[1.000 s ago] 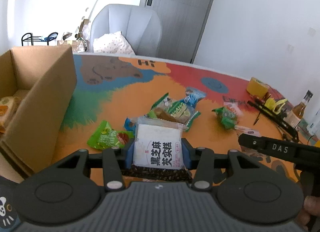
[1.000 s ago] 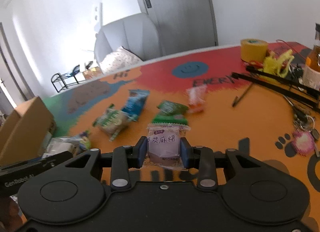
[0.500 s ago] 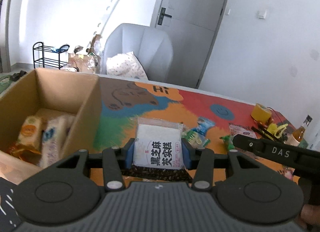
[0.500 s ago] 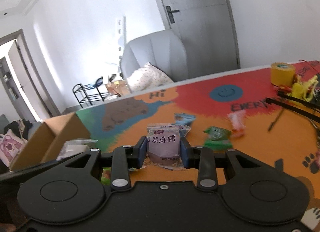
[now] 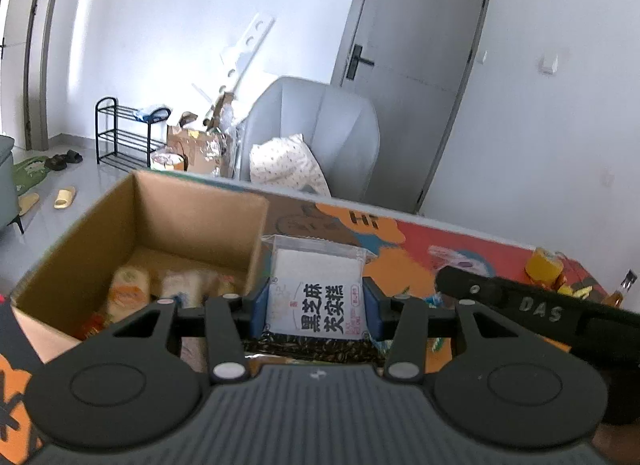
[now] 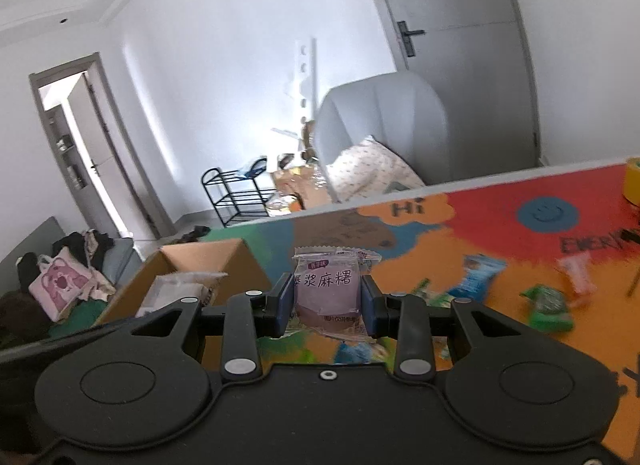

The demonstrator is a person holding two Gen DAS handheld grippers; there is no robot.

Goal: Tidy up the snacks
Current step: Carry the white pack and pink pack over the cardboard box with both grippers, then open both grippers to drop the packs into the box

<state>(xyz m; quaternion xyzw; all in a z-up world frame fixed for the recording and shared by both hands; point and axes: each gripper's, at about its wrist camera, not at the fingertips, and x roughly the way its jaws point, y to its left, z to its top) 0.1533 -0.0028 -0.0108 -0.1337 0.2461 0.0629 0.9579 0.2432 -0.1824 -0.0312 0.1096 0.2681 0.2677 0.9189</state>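
My left gripper (image 5: 316, 311) is shut on a white snack packet with black characters (image 5: 316, 289), held in the air beside the right wall of an open cardboard box (image 5: 192, 217). Several wrapped snacks (image 5: 128, 293) lie inside the box. My right gripper (image 6: 326, 299) is shut on a purple snack packet (image 6: 326, 289), held above the table to the right of the same box (image 6: 208, 261). Loose snacks remain on the colourful table: a blue packet (image 6: 478, 277), a green packet (image 6: 550, 305) and a pink one (image 6: 574, 269).
The right gripper's body (image 5: 532, 309) crosses the right of the left wrist view. A yellow tape roll (image 5: 544, 267) and a bottle (image 5: 622, 291) stand at the table's far right. A grey armchair with a pillow (image 5: 316, 145) stands behind the table.
Both grippers have risen and swung left with their packets. The box has come to the middle of the left wrist view, and the loose snacks on the table have dropped away to the right.
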